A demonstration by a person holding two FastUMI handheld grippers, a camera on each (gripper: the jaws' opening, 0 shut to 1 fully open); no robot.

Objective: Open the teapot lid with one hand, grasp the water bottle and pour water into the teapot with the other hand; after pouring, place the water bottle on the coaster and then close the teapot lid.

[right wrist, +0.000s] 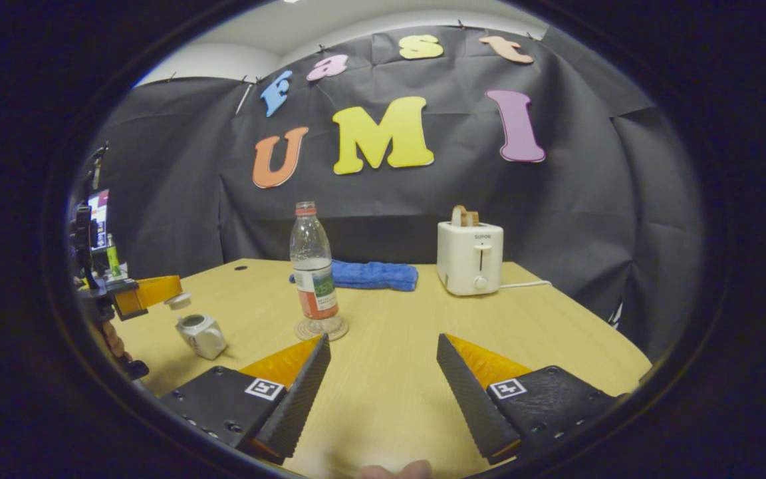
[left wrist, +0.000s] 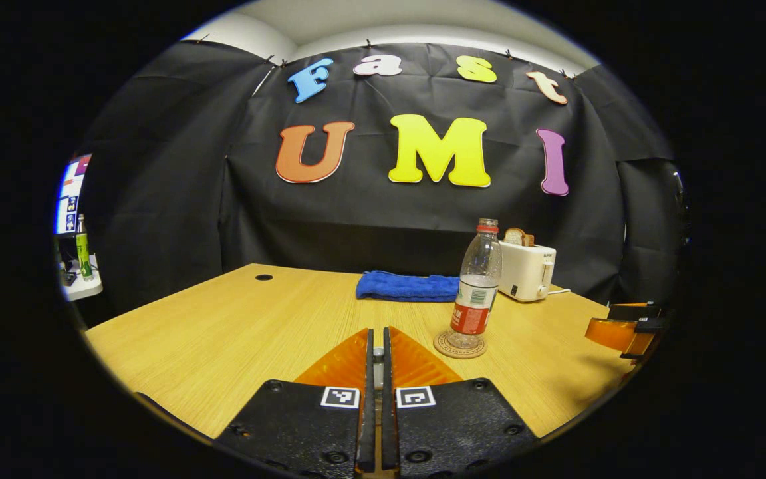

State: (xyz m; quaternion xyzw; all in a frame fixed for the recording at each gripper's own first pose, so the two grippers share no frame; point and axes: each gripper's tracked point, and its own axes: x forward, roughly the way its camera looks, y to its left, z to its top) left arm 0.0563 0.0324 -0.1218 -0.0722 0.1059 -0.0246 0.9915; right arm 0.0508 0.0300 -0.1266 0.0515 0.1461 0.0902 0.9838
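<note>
Here the left tool pinched the teapot lid above the open teapot; the right tool gaped empty, and the bottle stood on the coaster.

The left gripper has two black, speckled finger mounts, each with round screws and a small square black-and-white marker. The right gripper has the same black mounts, screws and square markers; the inner faces of its fingers are finely ribbed and taper to wedge points.
</note>
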